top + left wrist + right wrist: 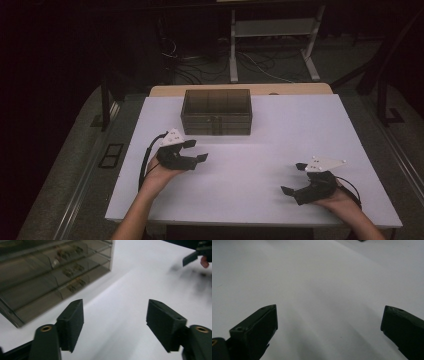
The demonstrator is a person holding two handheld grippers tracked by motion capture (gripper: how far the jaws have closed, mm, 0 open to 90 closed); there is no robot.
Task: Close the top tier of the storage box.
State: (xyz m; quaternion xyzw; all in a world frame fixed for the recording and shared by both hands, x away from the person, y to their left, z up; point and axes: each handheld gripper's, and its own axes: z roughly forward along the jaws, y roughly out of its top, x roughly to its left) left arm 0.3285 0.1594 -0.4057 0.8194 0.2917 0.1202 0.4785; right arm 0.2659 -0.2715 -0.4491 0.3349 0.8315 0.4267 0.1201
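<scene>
The drawer box (216, 112) at the upper middle seems closed and untouched, and both the left gripper (196, 150) and right gripper (294, 178) hold nothing, fingers wide open above the counter (260, 165), so the work looks hardly begun.

white table (280, 125) | grey floor (350, 60) (cables) | white frame legs (233, 55)

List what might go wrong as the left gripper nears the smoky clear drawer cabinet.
1. The left gripper, jaws open and empty, sits close to the smoky transparent plastic drawer cabinet; a careless approach might shove the cabinet back instead of gripping it.
2. Its small drawer handles look slim, so the jaws may slip off.
</scene>
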